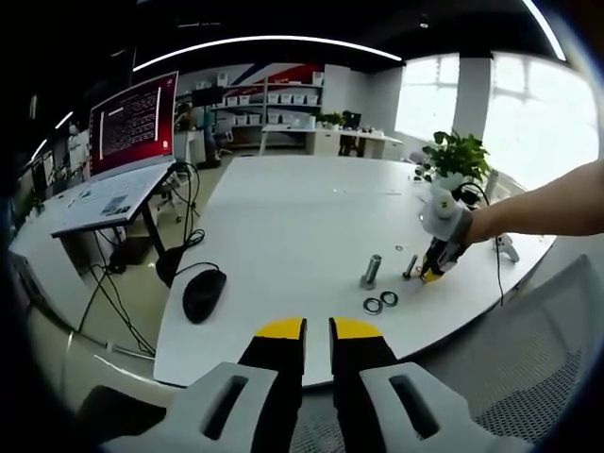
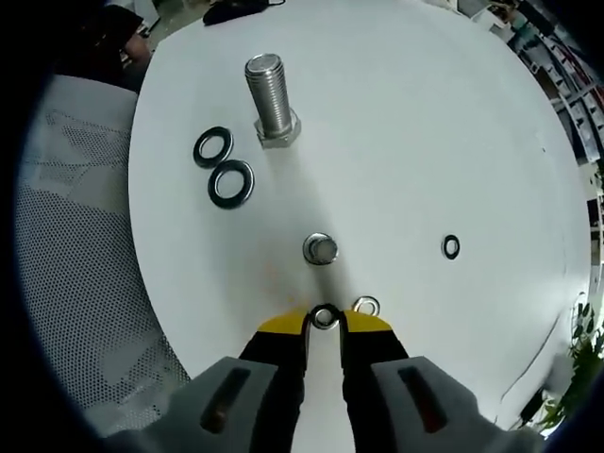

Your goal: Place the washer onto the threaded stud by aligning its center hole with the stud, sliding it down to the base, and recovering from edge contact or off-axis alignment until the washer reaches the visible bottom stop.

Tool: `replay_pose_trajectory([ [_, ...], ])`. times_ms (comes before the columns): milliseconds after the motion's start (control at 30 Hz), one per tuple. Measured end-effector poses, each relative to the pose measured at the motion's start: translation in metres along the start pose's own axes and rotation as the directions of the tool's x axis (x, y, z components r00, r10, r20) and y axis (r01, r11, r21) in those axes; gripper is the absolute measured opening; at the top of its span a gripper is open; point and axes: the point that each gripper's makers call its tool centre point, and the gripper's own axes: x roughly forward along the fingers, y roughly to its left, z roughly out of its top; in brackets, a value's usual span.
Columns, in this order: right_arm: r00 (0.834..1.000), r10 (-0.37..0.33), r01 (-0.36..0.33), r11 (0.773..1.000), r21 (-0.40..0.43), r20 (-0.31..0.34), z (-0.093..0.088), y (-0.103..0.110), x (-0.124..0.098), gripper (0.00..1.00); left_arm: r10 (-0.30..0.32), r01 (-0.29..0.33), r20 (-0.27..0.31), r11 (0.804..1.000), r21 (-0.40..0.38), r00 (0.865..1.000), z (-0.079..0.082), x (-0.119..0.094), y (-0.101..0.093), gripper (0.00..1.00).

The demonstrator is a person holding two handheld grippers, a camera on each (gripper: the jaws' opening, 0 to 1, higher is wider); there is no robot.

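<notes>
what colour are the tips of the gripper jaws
Yellow, on black jaws with grey bodies; clearest on the right gripper in the right gripper view.

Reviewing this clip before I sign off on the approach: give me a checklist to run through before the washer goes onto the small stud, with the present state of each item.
1. Washer held: a small washer sits between the tips of the right tool. Ok.
2. Grip secure: whether the tips truly clamp it cannot be told.
3. Target in view: the small stud stands upright just ahead of the tips. Ok.
4. Hole over the stud: the washer is short of it, not aligned. Not ok.
5. Nearby clutter: a loose washer lies beside the tips and could be nudged. Not ok.
6. Left tool out of the way: near the table edge, far from the stud. Ok.
</notes>
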Motion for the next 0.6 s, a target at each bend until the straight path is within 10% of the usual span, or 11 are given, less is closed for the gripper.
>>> replay_pose_trajectory([
  [600,0.995,-0.036,0.035,0.999,0.006,0.091,-0.0018,-0.0023,-0.0019,0.14,0.001,-0.001,0.011,1.0,-0.001,1.0,0.0016,-0.0001,0.0,0.07],
])
